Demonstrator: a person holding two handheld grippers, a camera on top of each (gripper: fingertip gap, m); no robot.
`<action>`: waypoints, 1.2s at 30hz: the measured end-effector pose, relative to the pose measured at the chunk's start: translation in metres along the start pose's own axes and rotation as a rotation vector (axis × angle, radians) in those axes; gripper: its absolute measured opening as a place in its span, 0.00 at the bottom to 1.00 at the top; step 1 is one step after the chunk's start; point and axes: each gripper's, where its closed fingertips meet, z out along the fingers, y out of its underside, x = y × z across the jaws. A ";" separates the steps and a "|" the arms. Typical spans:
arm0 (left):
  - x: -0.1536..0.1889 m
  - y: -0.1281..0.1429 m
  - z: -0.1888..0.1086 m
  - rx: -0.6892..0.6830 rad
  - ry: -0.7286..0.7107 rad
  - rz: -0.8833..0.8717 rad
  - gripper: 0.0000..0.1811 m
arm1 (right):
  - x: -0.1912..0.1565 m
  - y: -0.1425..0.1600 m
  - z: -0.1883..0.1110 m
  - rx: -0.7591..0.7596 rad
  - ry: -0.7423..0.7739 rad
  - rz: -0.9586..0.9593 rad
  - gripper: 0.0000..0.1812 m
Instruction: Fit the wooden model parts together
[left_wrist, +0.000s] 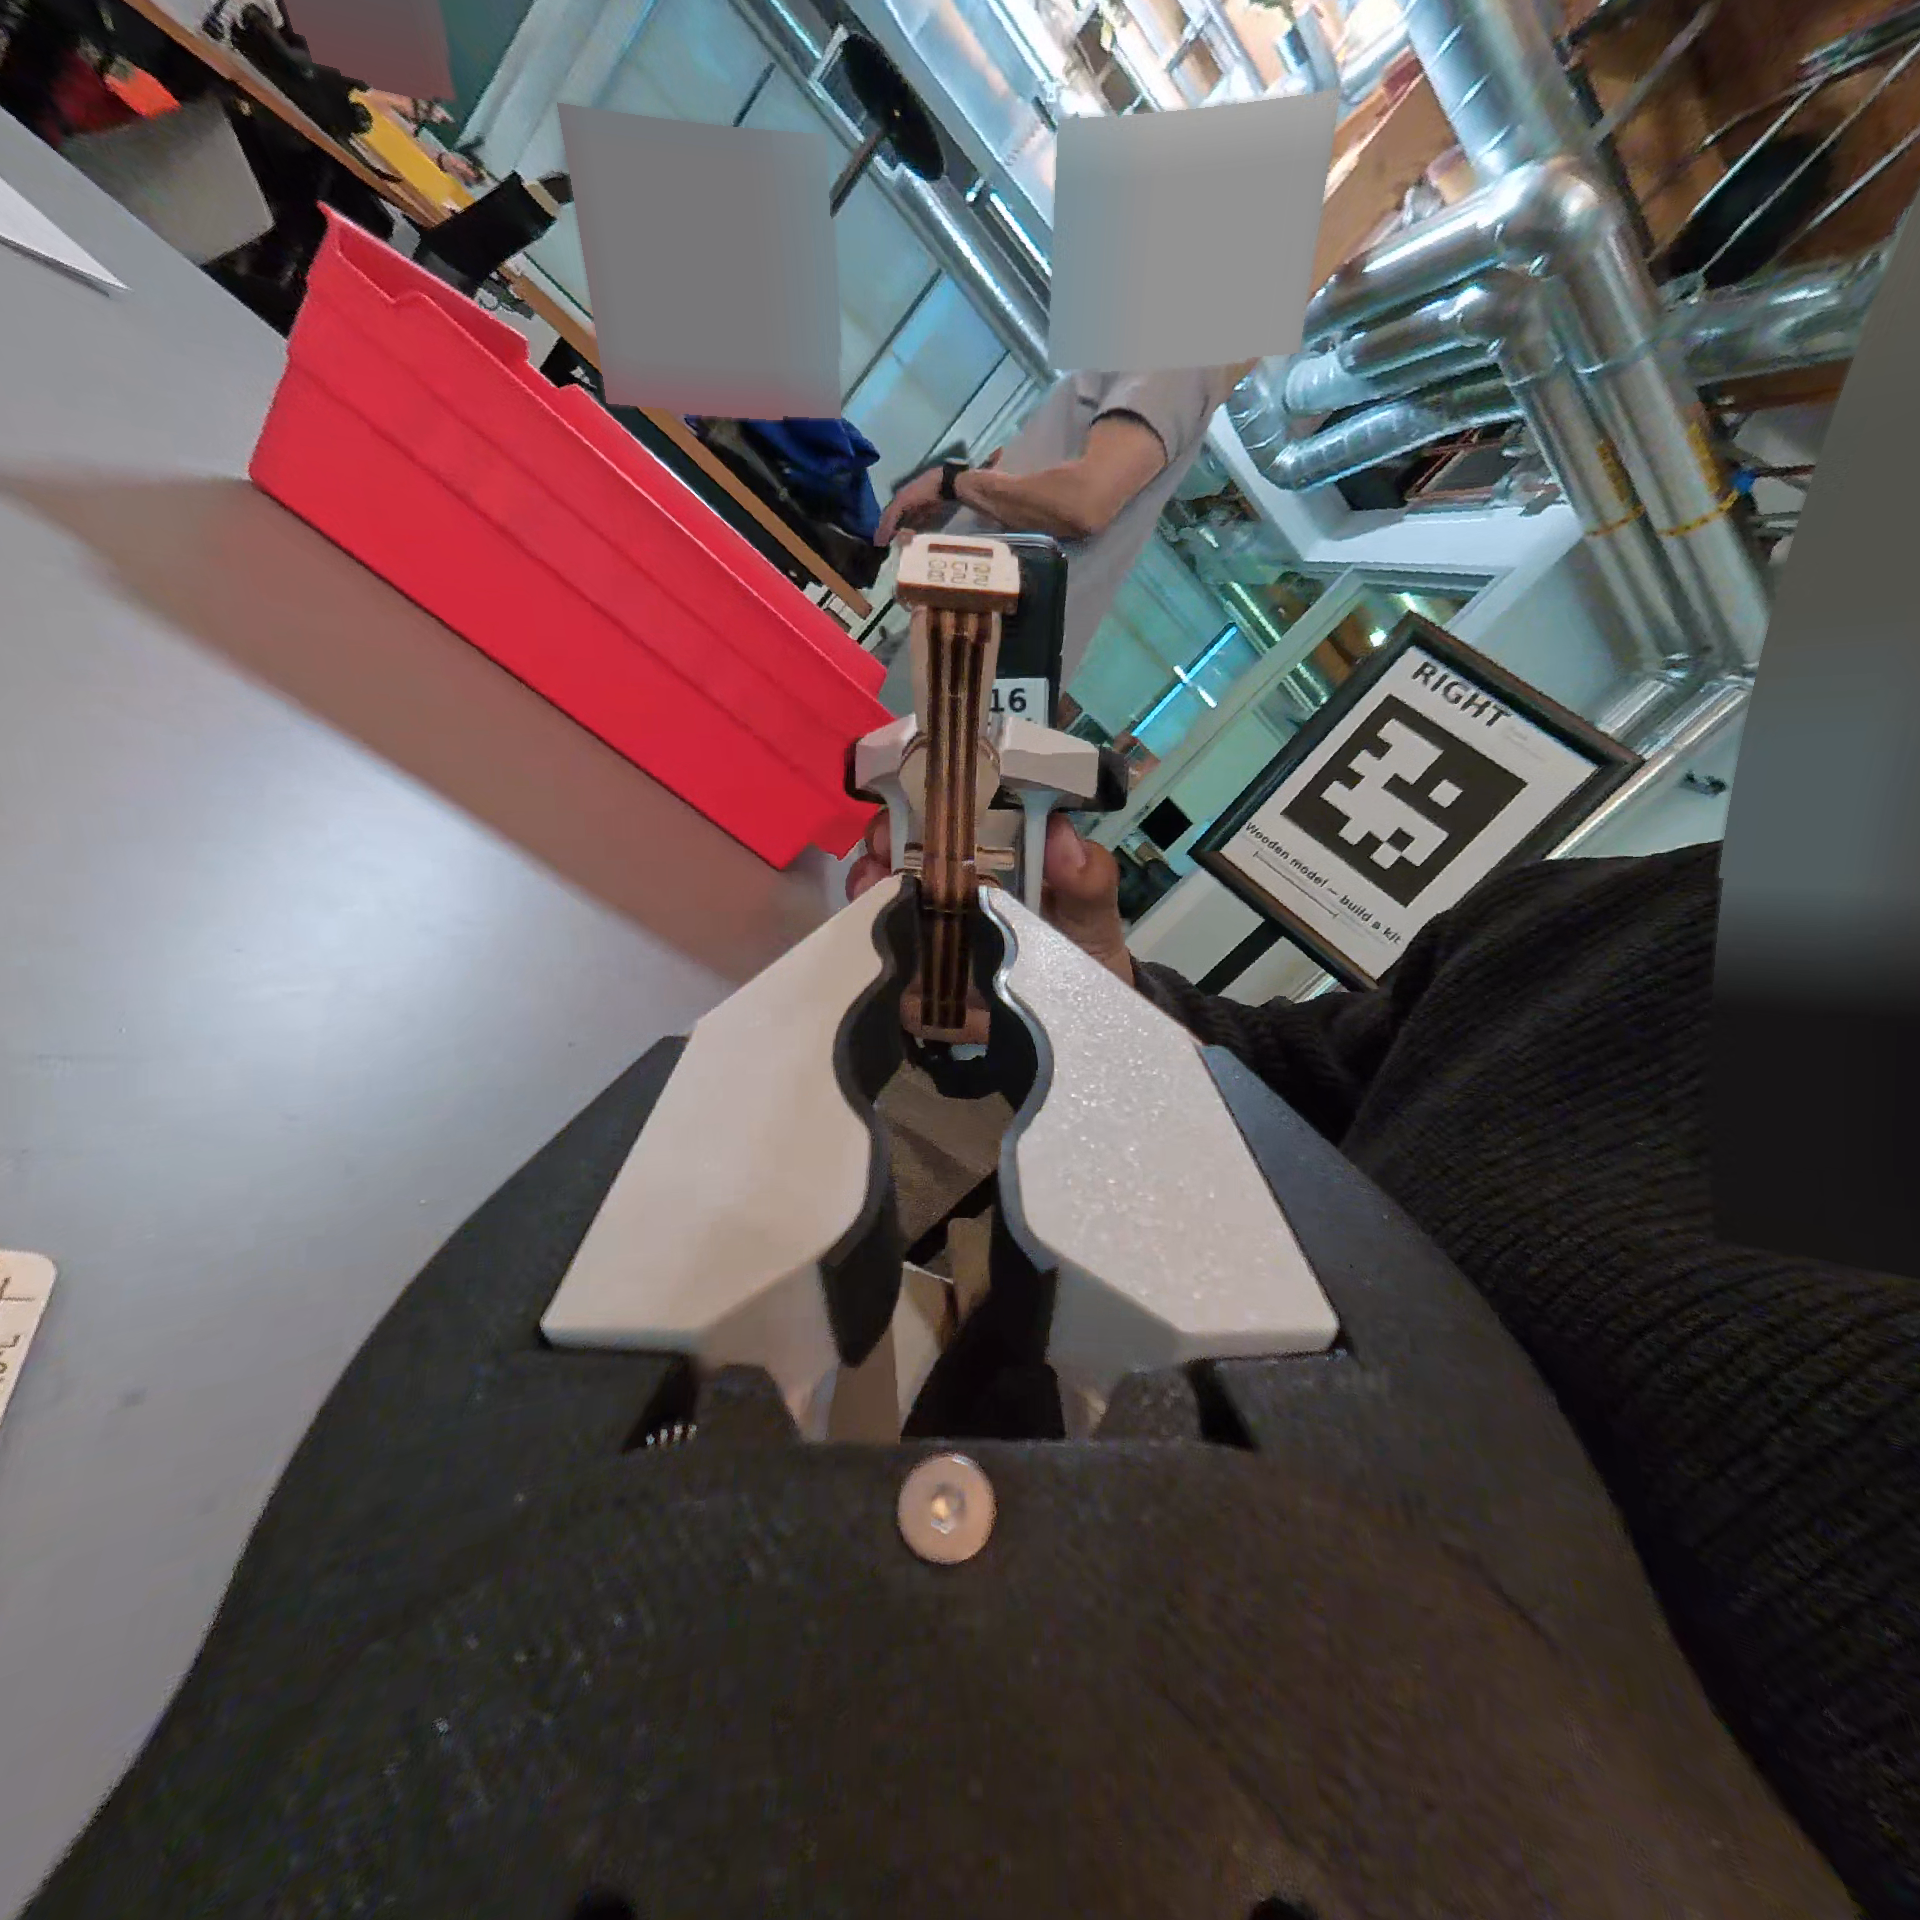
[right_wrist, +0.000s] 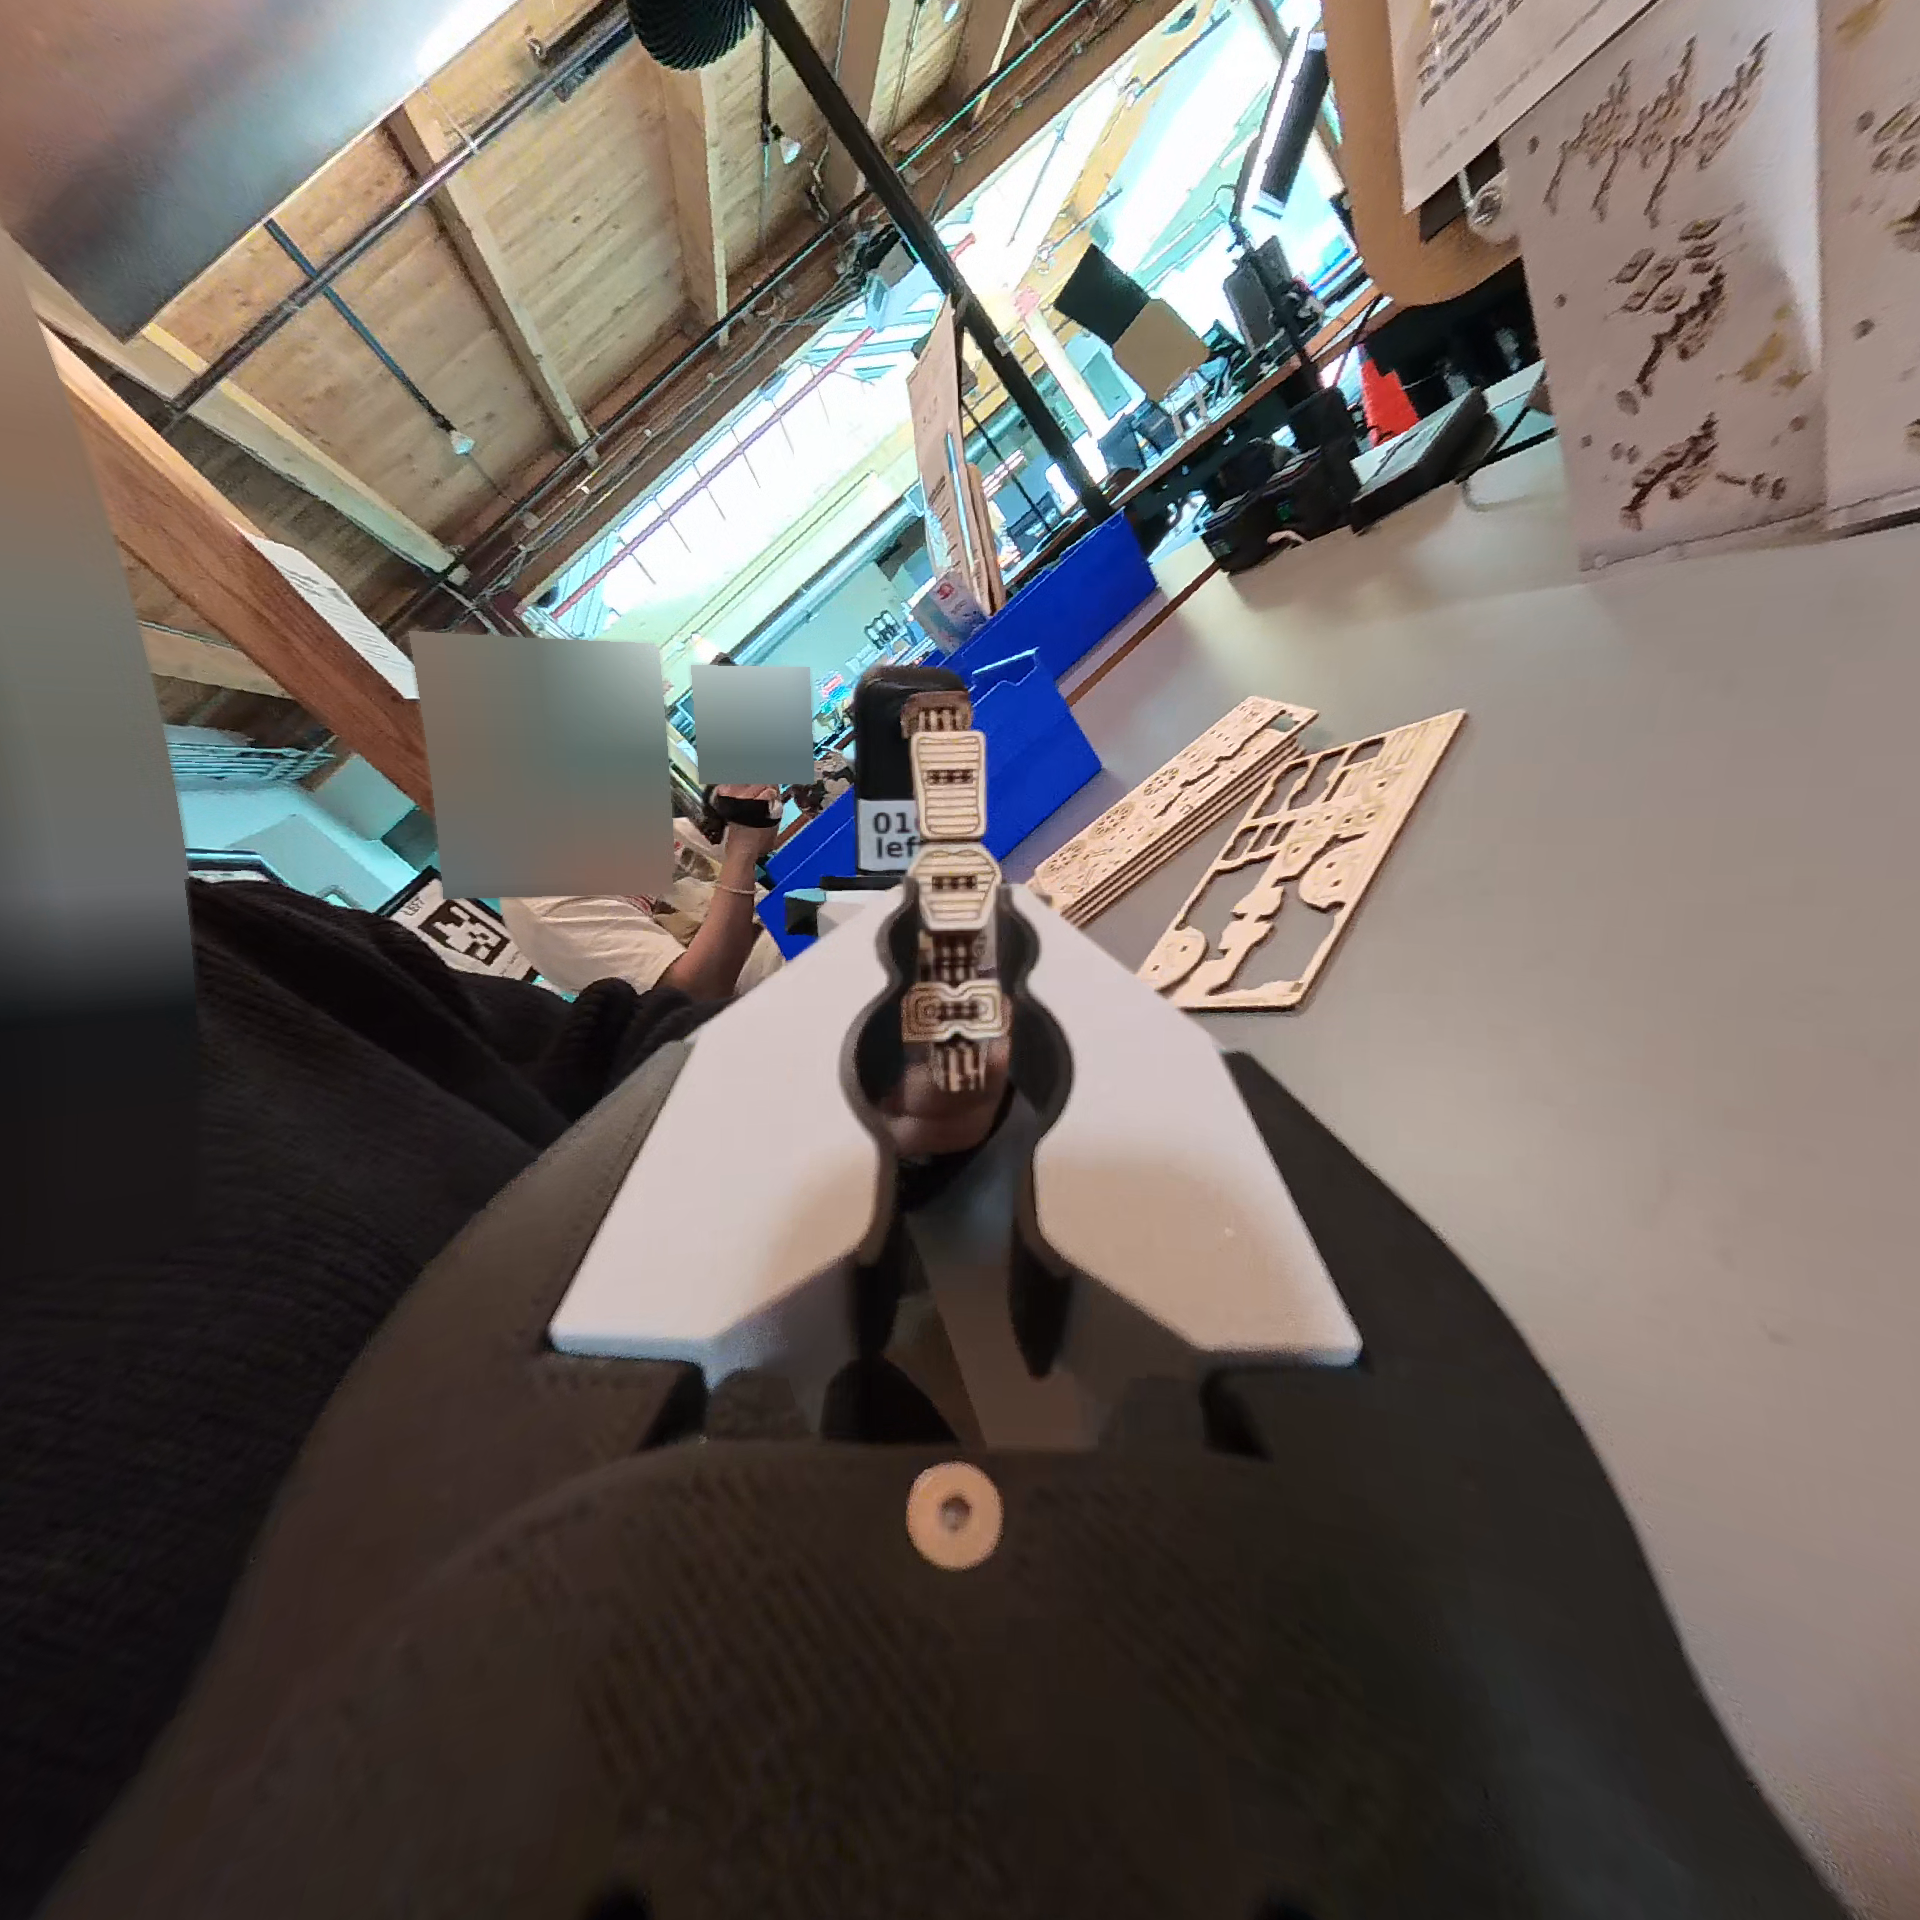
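In the left wrist view my left gripper (left_wrist: 951, 896) is shut on a narrow wooden model part (left_wrist: 954, 727) made of layered strips with a flat cap on its far end. The right gripper (left_wrist: 977, 774) faces me just beyond and closes on the same part. In the right wrist view my right gripper (right_wrist: 956, 899) is shut on the wooden part (right_wrist: 948, 790), which carries several small engraved cross plates. The black left gripper (right_wrist: 891, 727) shows behind it. Both grippers are held up above the grey table (right_wrist: 1558, 935).
A red bin (left_wrist: 520, 540) stands on the table (left_wrist: 260, 935) to the left. A framed marker sign (left_wrist: 1403, 810) stands to the right. Punched-out wooden sheets (right_wrist: 1278, 862) lie on the table, with a blue bin (right_wrist: 1029, 727) behind them. People stand in the background.
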 end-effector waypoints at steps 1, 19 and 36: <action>0.001 -0.001 0.000 0.004 0.012 -0.018 0.03 | -0.001 0.001 0.000 -0.004 -0.007 0.007 0.07; 0.012 0.006 0.002 -0.009 0.111 -0.100 0.03 | -0.005 0.000 0.002 0.011 -0.073 0.103 0.05; 0.016 0.004 0.001 0.021 0.169 -0.229 0.03 | -0.008 0.001 0.006 -0.038 0.033 -0.056 0.00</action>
